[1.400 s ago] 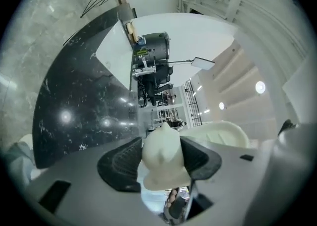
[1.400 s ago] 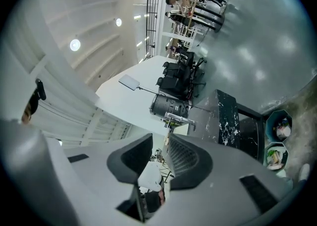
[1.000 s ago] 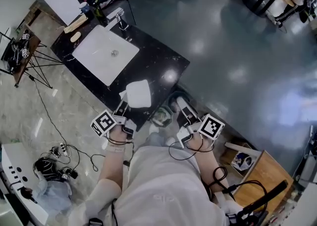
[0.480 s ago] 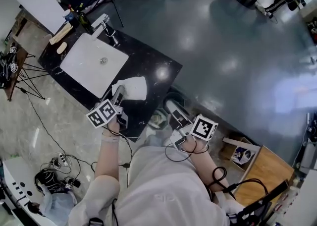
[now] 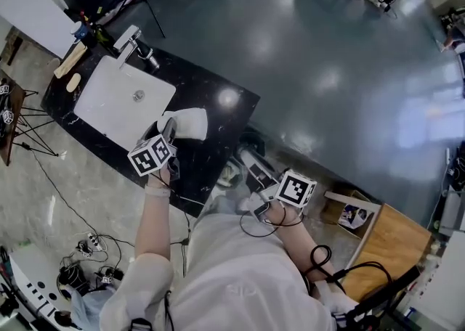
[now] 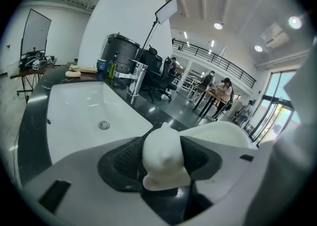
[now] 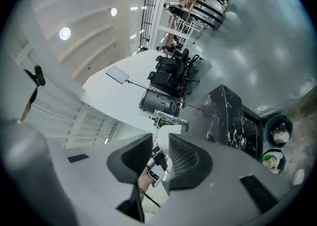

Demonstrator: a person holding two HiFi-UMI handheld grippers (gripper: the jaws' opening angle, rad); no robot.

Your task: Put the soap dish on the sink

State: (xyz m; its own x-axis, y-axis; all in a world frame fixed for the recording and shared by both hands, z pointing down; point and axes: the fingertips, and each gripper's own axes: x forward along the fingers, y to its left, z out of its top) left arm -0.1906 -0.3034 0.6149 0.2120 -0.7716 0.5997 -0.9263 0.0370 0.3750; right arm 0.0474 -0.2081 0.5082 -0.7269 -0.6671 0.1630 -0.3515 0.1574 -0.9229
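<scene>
Left tool (image 5: 173, 127) pinches the soap dish (image 5: 187, 123) by one edge, just beside the sink (image 5: 109, 101). That small grip may let it tilt, slip and knock the tabletop (image 5: 221, 115) or slide into the basin. Right tool (image 7: 159, 158) is narrow and empty.

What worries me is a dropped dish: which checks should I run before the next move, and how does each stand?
1. Grip of the left hand-held gripper on the soap dish: ok, pads clamped on it.
2. The soap dish over the black counter, beside the basin: ok.
3. The soap dish touching the counter: cannot tell.
4. The faucet well away from the soap dish: ok.
5. The right hand-held gripper open, empty, held back by the person's body: ok.
</scene>
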